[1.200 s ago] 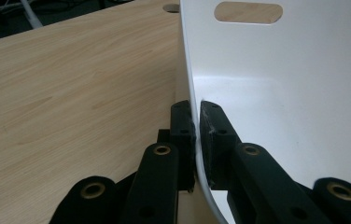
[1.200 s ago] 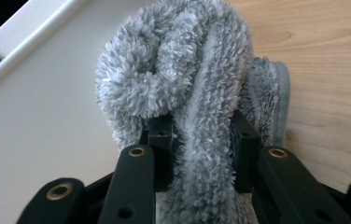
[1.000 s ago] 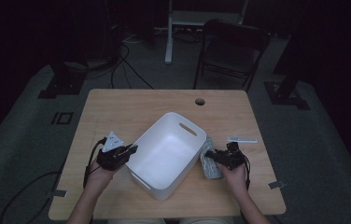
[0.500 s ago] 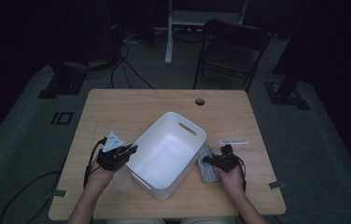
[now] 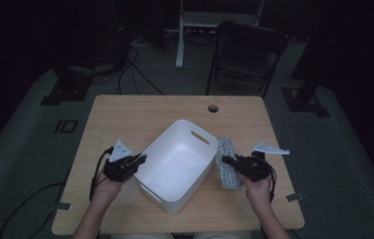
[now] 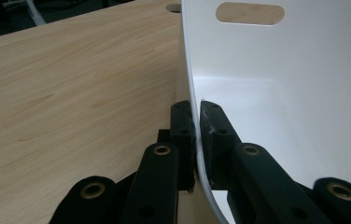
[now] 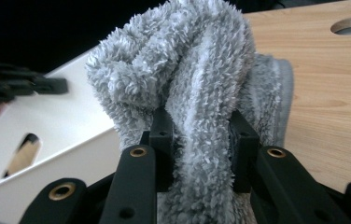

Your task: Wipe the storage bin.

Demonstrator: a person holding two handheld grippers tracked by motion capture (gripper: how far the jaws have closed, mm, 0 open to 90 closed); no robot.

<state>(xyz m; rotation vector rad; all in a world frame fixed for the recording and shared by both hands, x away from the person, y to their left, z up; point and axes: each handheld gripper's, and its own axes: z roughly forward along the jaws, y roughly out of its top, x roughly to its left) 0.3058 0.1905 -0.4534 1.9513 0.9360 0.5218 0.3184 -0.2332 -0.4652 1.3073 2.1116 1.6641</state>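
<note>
A white plastic bin (image 5: 177,162) with a slot handle sits on the wooden table (image 5: 175,107), tilted diagonally. My left gripper (image 5: 139,160) is shut on the bin's near-left rim (image 6: 194,121), one jaw inside the wall and one outside. A fluffy grey sock (image 5: 226,162) lies just right of the bin. My right gripper (image 5: 226,161) is shut on this grey sock (image 7: 201,93), which bunches up between the jaws in the right gripper view, beside the bin's outer wall (image 7: 71,135).
A round cable hole (image 5: 213,108) sits at the table's far edge. A black folding chair (image 5: 247,55) and a white desk leg (image 5: 180,35) stand beyond the table. Cables run across the dark floor at the left.
My right gripper has slid left onto the grey sock and closed on it, bunching it up beside the bin. The left gripper has stayed clamped on the rim.
</note>
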